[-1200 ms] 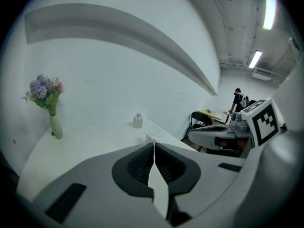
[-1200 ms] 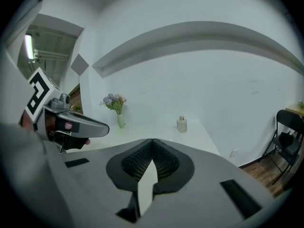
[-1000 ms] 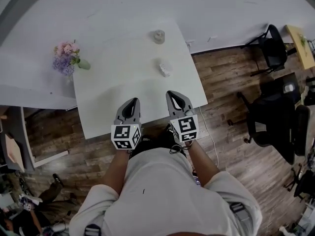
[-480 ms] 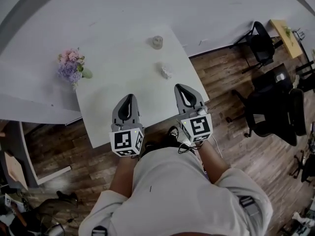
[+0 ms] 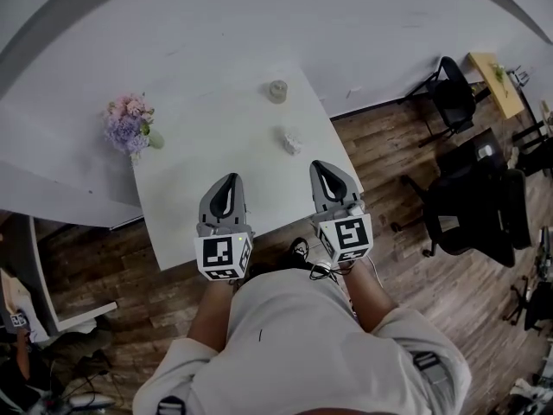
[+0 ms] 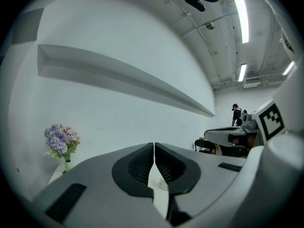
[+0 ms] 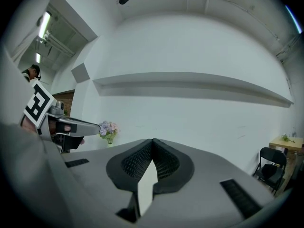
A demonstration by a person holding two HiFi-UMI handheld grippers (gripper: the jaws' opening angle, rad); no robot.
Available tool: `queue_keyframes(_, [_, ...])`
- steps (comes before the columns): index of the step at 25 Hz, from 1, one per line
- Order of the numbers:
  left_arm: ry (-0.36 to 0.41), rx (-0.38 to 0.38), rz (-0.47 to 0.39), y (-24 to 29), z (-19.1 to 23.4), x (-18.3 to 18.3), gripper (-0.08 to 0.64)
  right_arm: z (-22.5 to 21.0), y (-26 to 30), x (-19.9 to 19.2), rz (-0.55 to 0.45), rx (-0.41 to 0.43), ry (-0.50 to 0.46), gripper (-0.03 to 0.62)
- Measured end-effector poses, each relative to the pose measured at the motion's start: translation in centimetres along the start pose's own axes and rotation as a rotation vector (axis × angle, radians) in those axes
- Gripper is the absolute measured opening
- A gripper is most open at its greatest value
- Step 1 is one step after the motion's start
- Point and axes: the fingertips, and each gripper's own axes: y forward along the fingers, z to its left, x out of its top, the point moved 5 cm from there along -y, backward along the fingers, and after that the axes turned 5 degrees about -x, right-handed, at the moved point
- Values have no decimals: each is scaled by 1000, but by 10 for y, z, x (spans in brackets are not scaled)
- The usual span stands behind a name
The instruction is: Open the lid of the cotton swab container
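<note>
Wood-plank floor (image 5: 415,162) and a plain white wall (image 5: 216,24) frame a white bench (image 5: 199,171) that juts out from the wall, with dark office chairs (image 5: 467,206) off to the right. Over its near edge the person holds the left gripper (image 5: 230,180) and the right gripper (image 5: 320,166) side by side, about level and aimed along the bench. Each gripper view shows the fingers (image 6: 137,164) pressed together with nothing between them, which reads as a carrying pose, not a grasp. A vase of pink and purple flowers (image 5: 128,124) stands by the bench's far left corner. Well ahead of both grippers, on the bench's right half, sits a small, pale, clear-looking thing, probably the cotton swab container (image 5: 289,138). A squat grey pot (image 5: 276,91) stands beyond it, near the wall. How the container's lid sits is too small to tell.
</note>
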Motion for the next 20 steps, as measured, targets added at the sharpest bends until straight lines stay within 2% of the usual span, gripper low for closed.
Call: queue_keyframes(20, [-4, -29, 7, 4, -6, -7, 25, -5, -7, -2, 9, -25, -30, -3])
